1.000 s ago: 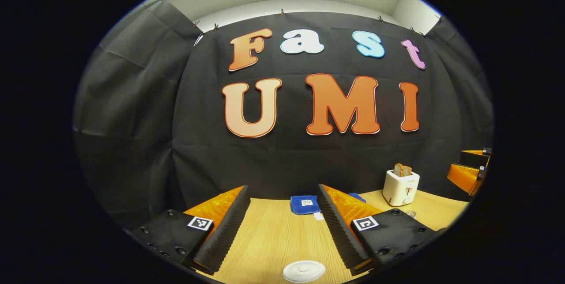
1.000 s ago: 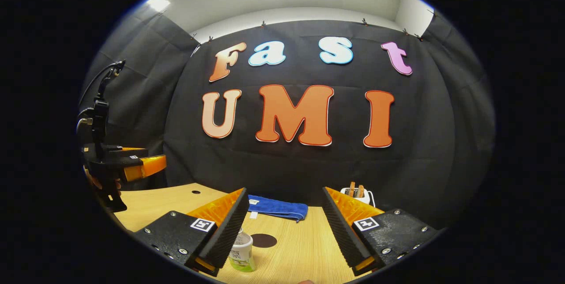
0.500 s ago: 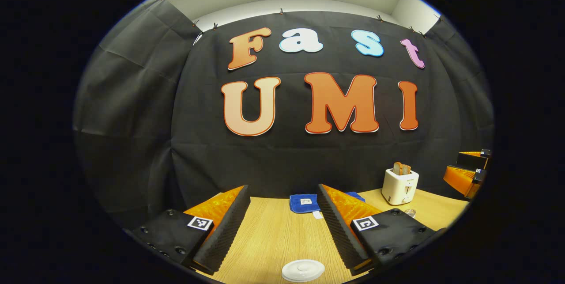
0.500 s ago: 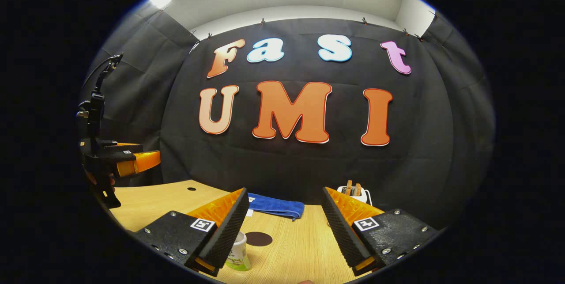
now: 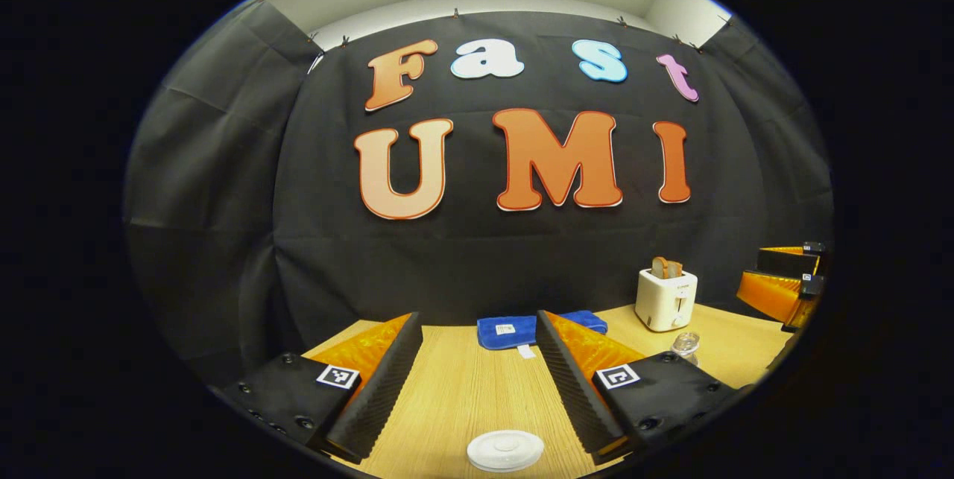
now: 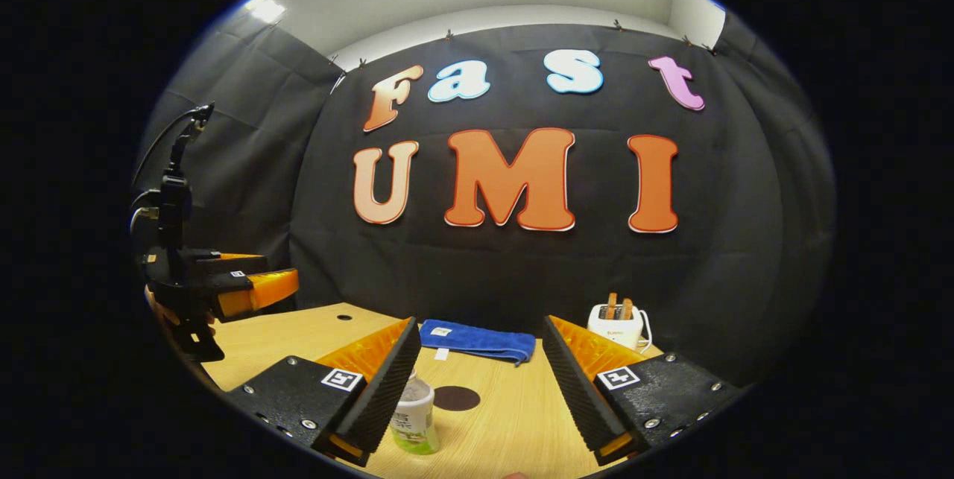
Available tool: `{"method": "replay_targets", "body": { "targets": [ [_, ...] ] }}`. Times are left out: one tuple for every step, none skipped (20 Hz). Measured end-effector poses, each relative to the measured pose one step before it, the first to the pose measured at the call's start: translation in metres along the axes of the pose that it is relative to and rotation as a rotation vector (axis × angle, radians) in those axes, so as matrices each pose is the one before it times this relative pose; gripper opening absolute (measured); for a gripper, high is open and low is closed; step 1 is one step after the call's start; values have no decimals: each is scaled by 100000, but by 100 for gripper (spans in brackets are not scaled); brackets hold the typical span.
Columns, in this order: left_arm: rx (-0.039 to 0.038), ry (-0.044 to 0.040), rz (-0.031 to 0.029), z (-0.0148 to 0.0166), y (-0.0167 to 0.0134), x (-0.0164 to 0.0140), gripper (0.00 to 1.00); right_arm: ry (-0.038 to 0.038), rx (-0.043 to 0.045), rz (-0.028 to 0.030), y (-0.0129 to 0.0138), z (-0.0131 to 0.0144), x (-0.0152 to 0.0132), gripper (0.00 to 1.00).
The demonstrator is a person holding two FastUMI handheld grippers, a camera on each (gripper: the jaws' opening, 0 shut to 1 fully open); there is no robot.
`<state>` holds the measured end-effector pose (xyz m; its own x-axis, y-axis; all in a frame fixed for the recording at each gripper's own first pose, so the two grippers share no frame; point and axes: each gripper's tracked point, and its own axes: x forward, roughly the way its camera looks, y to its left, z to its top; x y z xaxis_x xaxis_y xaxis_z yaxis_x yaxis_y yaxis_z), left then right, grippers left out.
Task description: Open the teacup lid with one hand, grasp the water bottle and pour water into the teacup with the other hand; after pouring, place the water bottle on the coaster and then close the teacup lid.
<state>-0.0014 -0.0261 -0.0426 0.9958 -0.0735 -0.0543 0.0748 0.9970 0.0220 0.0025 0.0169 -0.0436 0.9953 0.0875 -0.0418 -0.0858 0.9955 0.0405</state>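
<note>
A white round teacup lid [image 5: 505, 451] lies flat on the wooden table [image 5: 462, 397], low between the fingers of my open left gripper [image 5: 478, 315], which holds nothing. A small clear glass teacup [image 5: 686, 343] stands to the right, in front of the toaster. In the right gripper view a small water bottle [image 6: 414, 419] with a green label stands upright, partly behind my left finger [image 6: 384, 389]. A dark round coaster [image 6: 456, 398] lies just right of it. My right gripper [image 6: 481, 320] is open and empty.
A folded blue cloth [image 5: 514, 330] [image 6: 477, 341] lies by the back wall. A white toaster [image 5: 665, 299] [image 6: 617, 324] holding bread stands at the back right. A hand holds the left gripper [image 6: 287, 281] over the table's left end. The right gripper [image 5: 779, 289] is at the far right.
The left gripper view has tipped down and right a little, showing more table. The right gripper view has swung left, so the bottle and coaster show more fully. Both grippers stay open.
</note>
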Motion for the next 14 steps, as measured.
{"method": "replay_targets", "body": {
  "targets": [
    [-836,1613,-1463,-890,-249,-24,100,1121,625,1461,448,-579,69,99],
    [-500,1768,-1736,-857,-270,11,99,1128,358,1268,334,-557,-7,99],
    [110,1571,-1630,-856,-130,28,99,916,72,1479,406,-692,-41,99],
    [619,1443,-684,-729,-23,1,99,611,-159,1292,360,-564,64,99],
    [707,1534,-285,-784,-93,78,99,1052,-459,1444,411,-753,102,99],
    [476,1422,-219,-818,-23,49,100,1673,-295,894,217,-819,62,99],
    [219,1328,-1014,-848,-169,79,100,1858,-24,827,168,-903,108,99],
    [-373,1096,-1474,-804,-356,75,100,1677,283,497,166,-739,-10,99],
    [-138,1576,-1302,-916,-317,-166,99,1705,424,381,129,-695,114,99],
    [350,1014,-1054,-770,-280,96,99,1400,494,465,114,-597,58,99],
    [846,1301,-1068,-787,-273,-59,100,1116,590,291,47,-426,52,99],
    [995,1228,-943,-882,-211,74,100,837,764,346,9,-418,61,99],
    [981,1504,-1314,-842,-395,103,100,719,807,566,74,-278,-18,99],
    [628,1038,-1513,-845,-439,-56,99,341,1100,722,175,-292,-30,99]
  ]
}}
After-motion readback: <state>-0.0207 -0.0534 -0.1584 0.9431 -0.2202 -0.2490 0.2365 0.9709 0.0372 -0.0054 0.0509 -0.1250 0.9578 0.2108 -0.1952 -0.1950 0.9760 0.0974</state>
